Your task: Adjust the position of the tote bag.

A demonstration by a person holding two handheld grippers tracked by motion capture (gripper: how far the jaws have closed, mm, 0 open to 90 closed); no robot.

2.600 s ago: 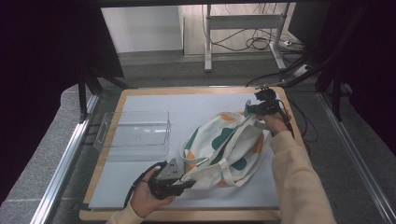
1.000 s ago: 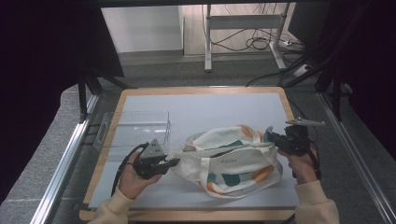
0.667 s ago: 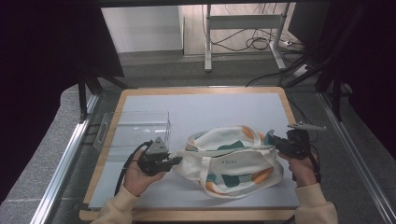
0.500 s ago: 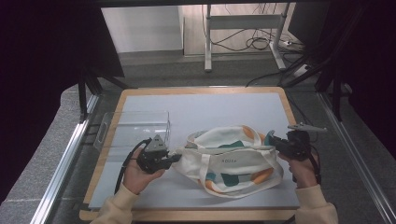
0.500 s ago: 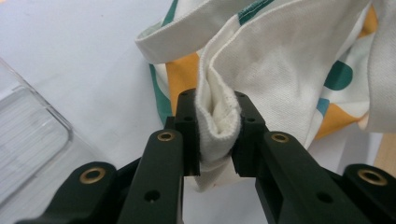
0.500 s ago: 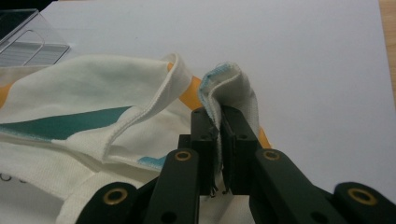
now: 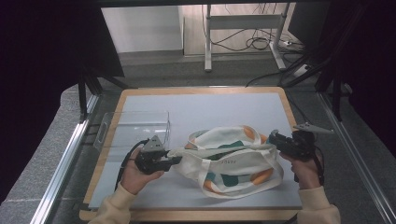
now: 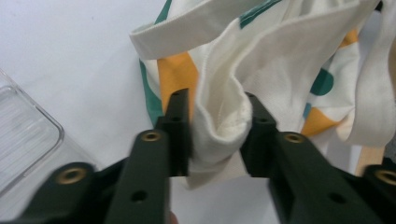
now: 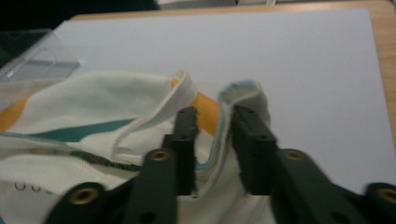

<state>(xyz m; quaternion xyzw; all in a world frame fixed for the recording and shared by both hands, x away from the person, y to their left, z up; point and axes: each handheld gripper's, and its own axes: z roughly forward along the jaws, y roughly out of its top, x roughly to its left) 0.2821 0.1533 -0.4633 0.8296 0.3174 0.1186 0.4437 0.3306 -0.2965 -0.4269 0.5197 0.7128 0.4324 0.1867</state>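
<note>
A: Where is the cloth bag found, and how is it laid?

B: It is seen in the lower middle of the high view, lying flat on the grey mat of the worktop. Its long axis runs from the left of the frame to the right, with the open mouth turned toward the upper edge. Cream cloth with orange and teal patches is shown, and a cream strap is draped across the front.

A: Can any writing be read?

B: A short line of dark print is seen on the front panel, near the middle of the bag, but it is too small to be made out. In the right gripper view a few round letters are glimpsed at the lower left, blurred.

A: How are the ends held?

B: The left end is flanked by the left hand-held gripper; in its own view a bunched fold of cream hem is seen between the jaws, which have just been opening, and the cloth is no longer squeezed. The right end is met by the right hand-held gripper; in its own view the rim sits loosely between spread jaws that have likewise just been opening.

A: What lies farther out?

B: A clear plastic box is seen at the left, just above the left hand-held gripper and apart from the bag.
</note>
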